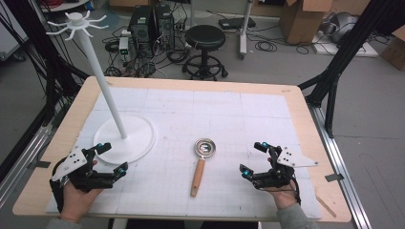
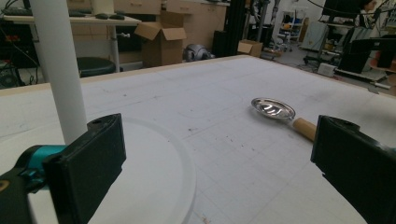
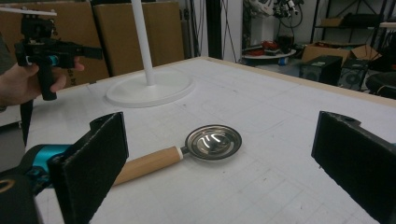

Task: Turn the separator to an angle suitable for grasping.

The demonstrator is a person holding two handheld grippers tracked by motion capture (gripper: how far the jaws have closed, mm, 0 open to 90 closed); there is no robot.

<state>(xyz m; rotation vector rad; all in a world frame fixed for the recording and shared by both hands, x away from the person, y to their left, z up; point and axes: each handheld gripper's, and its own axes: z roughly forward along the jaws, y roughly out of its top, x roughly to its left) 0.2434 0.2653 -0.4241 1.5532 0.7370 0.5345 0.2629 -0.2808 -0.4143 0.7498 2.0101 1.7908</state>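
Note:
A small metal strainer with a wooden handle [image 1: 201, 164] lies flat on the white mat, bowl away from the person. A white stand [image 1: 125, 136] with a tall pole and hooks on top rises at the left. My left gripper [image 1: 111, 158] hovers open at the stand's near edge, nothing between its jaws. My right gripper [image 1: 253, 160] is open to the right of the strainer, also holding nothing. The strainer [image 3: 205, 143] lies between the right gripper's jaws, farther out; the left gripper view has the strainer [image 2: 280, 113] to its right and the pole [image 2: 58, 70] close by.
The wooden table [image 1: 305, 114] carries the white gridded mat [image 1: 229, 114]. Beyond the table's far edge stand a black stool [image 1: 205, 45], computer towers, cables and cardboard boxes. Black frame posts flank both sides.

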